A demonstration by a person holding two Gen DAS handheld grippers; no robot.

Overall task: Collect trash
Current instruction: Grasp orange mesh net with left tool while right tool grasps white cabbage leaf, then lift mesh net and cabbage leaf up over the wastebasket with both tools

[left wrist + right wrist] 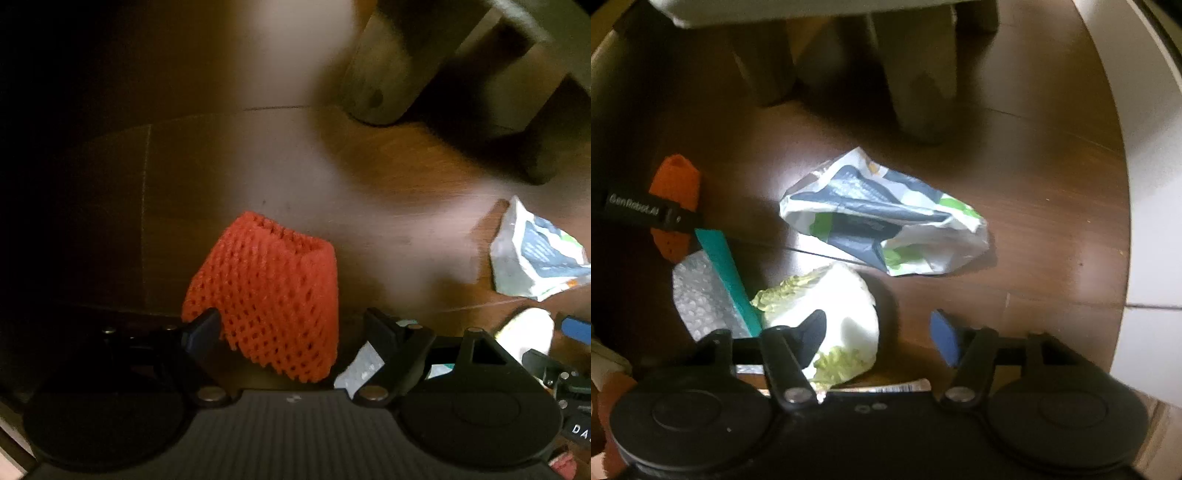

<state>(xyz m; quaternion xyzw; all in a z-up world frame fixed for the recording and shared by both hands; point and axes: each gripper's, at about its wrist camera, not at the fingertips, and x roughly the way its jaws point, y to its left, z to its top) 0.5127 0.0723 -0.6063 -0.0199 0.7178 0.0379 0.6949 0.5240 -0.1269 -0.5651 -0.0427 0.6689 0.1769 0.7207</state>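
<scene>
An orange foam fruit net point(273, 295) lies on the dark wooden floor between the fingers of my left gripper point(291, 328). The jaws stand wide; the left finger overlaps the net's edge and the right finger is clear of it. In the right wrist view a piece of pale cabbage point(846, 306) lies between the fingers of my right gripper point(879, 336). Its left finger sits over the leaf, while the blue-padded right finger stands apart from it. A crumpled white, blue and green bag point(882, 221) lies just beyond the cabbage.
A sheet of bubble wrap point(701, 295) lies left of the cabbage, under the left gripper's teal finger point(727, 277). Pale furniture legs point(919, 74) stand behind the trash. A white wall and tile point(1145, 221) border the floor on the right.
</scene>
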